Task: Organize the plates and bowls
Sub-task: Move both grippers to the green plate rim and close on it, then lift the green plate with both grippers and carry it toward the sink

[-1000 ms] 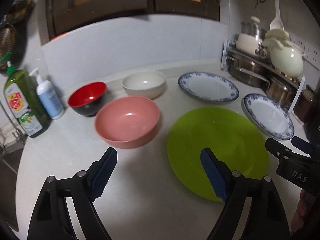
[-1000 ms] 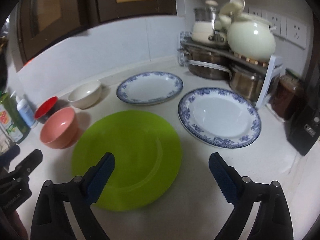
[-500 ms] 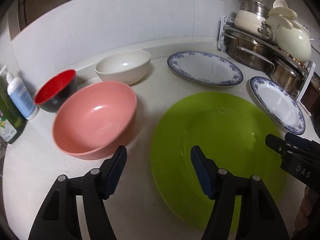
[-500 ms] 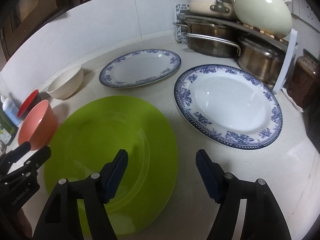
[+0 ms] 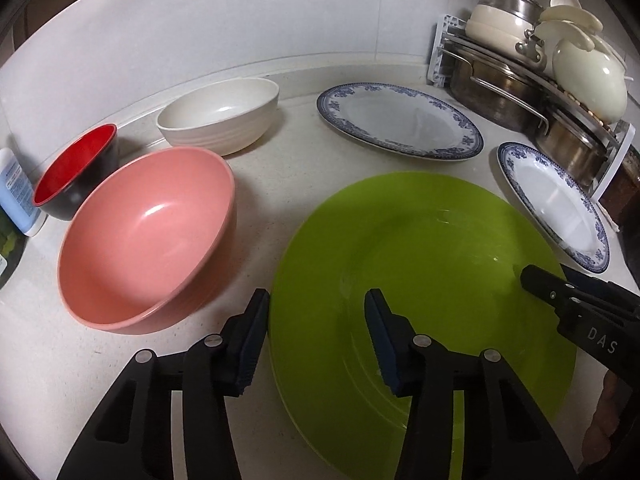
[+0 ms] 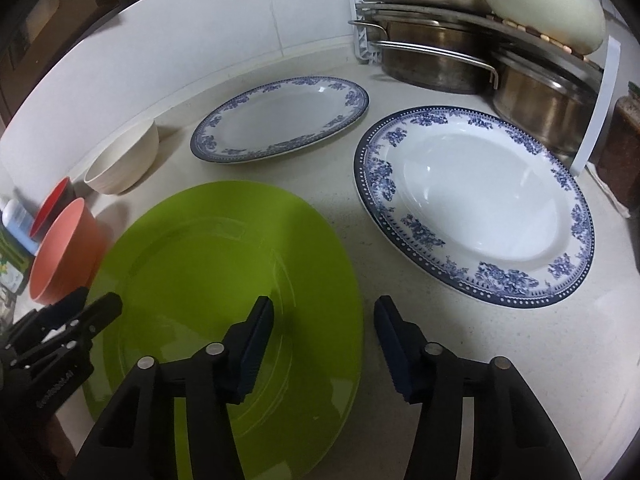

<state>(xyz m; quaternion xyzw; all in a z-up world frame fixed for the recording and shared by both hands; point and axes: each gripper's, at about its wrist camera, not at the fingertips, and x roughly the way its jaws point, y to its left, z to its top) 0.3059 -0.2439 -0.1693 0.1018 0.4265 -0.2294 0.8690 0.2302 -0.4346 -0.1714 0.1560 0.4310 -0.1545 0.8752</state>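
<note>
A large lime-green plate lies flat on the counter between both grippers. My left gripper is open and straddles the plate's left rim. My right gripper is open and straddles its right rim. A pink bowl sits left of the plate, with a cream bowl and a red-and-black bowl behind it. Two blue-patterned white plates lie apart on the counter: one at the back, one at the right.
A rack with steel pots and cream lidded pots stands at the back right. A white and blue bottle stands at the far left by the wall. A dark jar stands at the right edge.
Both grippers have moved forward and down to the green plate's opposite rims, and their jaws have narrowed somewhat. Plates and bowls have not moved.
</note>
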